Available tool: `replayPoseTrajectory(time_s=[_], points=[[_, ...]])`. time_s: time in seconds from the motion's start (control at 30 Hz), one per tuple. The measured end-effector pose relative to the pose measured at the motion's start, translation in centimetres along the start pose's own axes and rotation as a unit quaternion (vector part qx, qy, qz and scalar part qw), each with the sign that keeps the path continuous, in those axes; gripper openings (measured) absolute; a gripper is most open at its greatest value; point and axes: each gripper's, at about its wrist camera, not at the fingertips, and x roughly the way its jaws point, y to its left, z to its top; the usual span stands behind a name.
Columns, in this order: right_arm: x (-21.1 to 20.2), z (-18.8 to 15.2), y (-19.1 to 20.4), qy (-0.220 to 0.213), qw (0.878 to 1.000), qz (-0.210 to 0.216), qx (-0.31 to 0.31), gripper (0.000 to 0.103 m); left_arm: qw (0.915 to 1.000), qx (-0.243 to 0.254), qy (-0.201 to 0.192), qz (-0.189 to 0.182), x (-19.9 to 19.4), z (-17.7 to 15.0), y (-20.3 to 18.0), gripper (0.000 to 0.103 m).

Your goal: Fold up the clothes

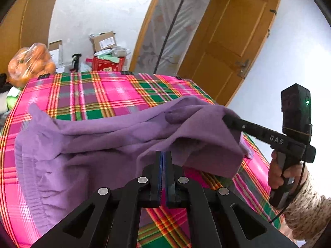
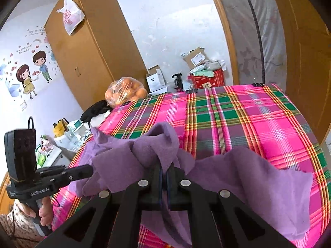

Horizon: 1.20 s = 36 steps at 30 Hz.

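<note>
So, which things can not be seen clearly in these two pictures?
- Left wrist view: the left gripper tips are buried in the purple garment, so the pinched part is hidden.
- Right wrist view: cloth folds cover the right gripper tips.
- Both views: the garment's type; it is bunched.

White plastered wall (image 2: 175, 20) behind, lit by even daylight. Tall wooden wardrobe (image 2: 91, 47) against it, with a plastic bag (image 2: 70, 14) hung at its top. Cartoon couple sticker (image 2: 33, 70) on the side wall. Open wooden door (image 1: 233, 41) beside a doorway covered by a translucent curtain (image 1: 175, 24). Cardboard boxes (image 2: 194, 59) piled over a red box (image 2: 208, 80), near a bag of oranges (image 2: 124, 91).
</note>
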Motion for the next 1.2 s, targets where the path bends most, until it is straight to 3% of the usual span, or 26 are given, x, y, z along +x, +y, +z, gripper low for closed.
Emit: replayPoseTrajectory(time_s=[0.2,0.3,0.37,0.5,0.63,0.7,0.8,0.83,0.87,0.97,1.2], points=[[0.6,0.5,0.1,0.005,1.0,0.017,-0.007,0.003,0.9997,-0.021,-0.009,0.0,-0.1,0.0,0.5,0.001],[1.0,0.1,-0.2,0.012,1.0,0.019,0.003,0.003,0.9999,0.014,-0.001,0.008,0.2,0.1,-0.6,0.014],[1.0,-0.1,-0.6,0.015,1.0,0.016,0.005,0.003,0.9996,0.026,0.007,0.011,0.6,0.1,-1.0,0.031],[1.1,-0.2,-1.1,0.019,1.0,0.021,0.01,0.003,0.9989,0.041,0.016,0.018,1.2,0.1,-1.2,0.035],[1.3,-0.5,-0.7,0.028,0.999,0.034,0.002,0.003,0.9958,0.073,0.027,0.047,2.6,1.1,-1.6,0.041],[1.3,-0.7,-0.5,0.03,0.999,0.041,0.001,0.003,0.9941,0.09,0.032,0.051,3.5,1.5,-2.1,0.041],[1.5,-1.1,-0.3,0.037,0.998,0.051,0.0,0.003,0.995,0.088,0.042,0.022,4.5,1.8,-2.6,0.04],[1.6,-1.2,-0.3,0.041,0.998,0.053,-0.001,0.003,0.9957,0.084,0.04,0.008,4.5,1.8,-2.7,0.025],[1.7,-1.3,-0.2,0.044,0.998,0.053,-0.002,0.003,0.9963,0.078,0.035,-0.008,4.3,1.8,-2.8,0.002],[2.0,-1.7,-0.5,0.051,0.997,0.05,0.002,0.003,0.9963,0.066,0.019,-0.051,3.8,1.7,-3.2,0.003],[2.6,-2.1,-0.8,0.058,0.997,0.048,0.011,0.003,0.9906,0.102,0.013,-0.091,2.9,0.8,-5.3,0.002]])
